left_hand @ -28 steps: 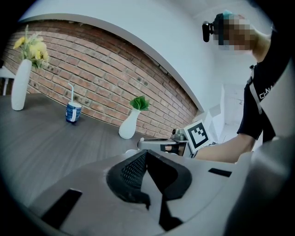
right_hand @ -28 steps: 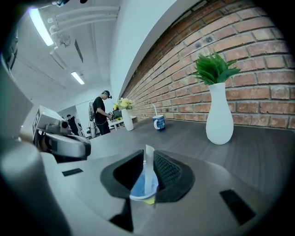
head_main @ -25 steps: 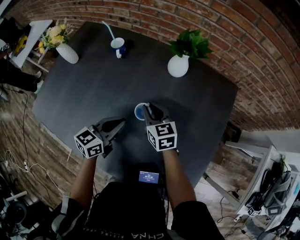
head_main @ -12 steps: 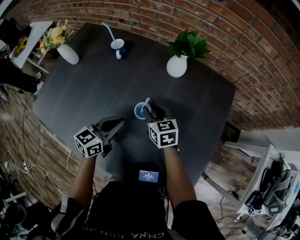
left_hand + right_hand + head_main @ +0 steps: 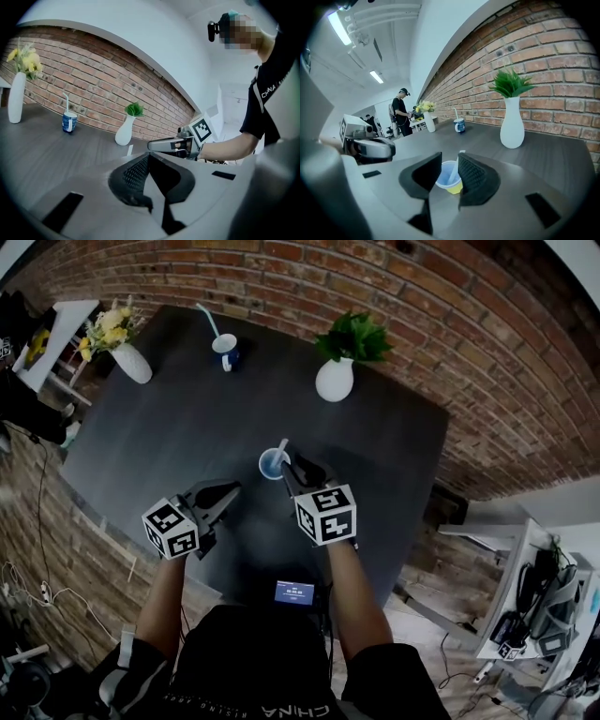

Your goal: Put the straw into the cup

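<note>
Looking down on a dark surface [image 5: 178, 427] set against a brick wall. Near the middle sits a small pale blue cup [image 5: 272, 465] with a white straw [image 5: 283, 445] standing in it, its top leaning to the right. The right gripper [image 5: 292, 470] hovers on the near side of the cup with its fingers apart. In the right gripper view the cup and straw show in the gap between the fingers. The straw is close to the right finger, and we cannot tell whether it touches. The left gripper [image 5: 227, 490] hangs to the left of the cup, apart from it, fingers together with nothing between them.

Along the far edge stand a blue mug [image 5: 225, 351], a white vase of green leaves [image 5: 336, 379] and, far left, a white vase of yellow flowers [image 5: 131, 362].

We judge the straw to be in place, so what remains is the retreat. To do it well we would leave the fingers wide and draw the right gripper straight up and toward us, clear of the straw's leaning top. A brush from the right finger could flick the straw out or tip the light cup. The left gripper is near enough to steady the cup if it rocks
</note>
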The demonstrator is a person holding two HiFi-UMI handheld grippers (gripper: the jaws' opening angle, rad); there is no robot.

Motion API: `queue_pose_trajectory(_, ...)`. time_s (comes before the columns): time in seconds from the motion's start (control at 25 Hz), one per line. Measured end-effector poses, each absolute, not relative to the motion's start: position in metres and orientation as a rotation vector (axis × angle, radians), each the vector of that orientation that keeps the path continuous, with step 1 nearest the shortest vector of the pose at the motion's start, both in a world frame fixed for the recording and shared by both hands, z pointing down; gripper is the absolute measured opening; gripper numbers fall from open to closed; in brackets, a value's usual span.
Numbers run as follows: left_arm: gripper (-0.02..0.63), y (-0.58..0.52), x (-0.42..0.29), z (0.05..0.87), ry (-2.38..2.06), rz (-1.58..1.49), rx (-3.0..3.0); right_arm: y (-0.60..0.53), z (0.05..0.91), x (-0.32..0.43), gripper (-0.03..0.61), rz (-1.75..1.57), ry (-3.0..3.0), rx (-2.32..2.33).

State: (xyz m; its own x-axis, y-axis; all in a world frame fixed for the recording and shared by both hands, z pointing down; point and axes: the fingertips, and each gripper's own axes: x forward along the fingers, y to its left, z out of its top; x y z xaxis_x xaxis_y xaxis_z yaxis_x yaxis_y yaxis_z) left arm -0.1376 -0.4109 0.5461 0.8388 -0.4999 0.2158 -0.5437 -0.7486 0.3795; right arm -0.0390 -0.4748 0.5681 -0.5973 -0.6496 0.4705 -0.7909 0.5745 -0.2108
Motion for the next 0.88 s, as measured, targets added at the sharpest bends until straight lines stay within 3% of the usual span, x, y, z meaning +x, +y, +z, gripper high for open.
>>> queue_pose_trajectory(0.4,0.003,-0.379,-0.126,0.53,-0.692,0.13,2.637,-0.412,0.52,-0.033,0.104,0.567,-2.494,1.15)
queue_pose_trajectory(0.48,0.003,-0.373,-0.125,0.529,-0.687,0.123,2.637,-0.398,0.521,-0.031,0.02,0.573,-2.482,1.152)
queue_pose_trajectory(0.88,0.003,-0.359,-0.117,0.517,-0.827,0.108,2.699,-0.365,0.529,-0.02,0.006,0.643,-2.465,1.127)
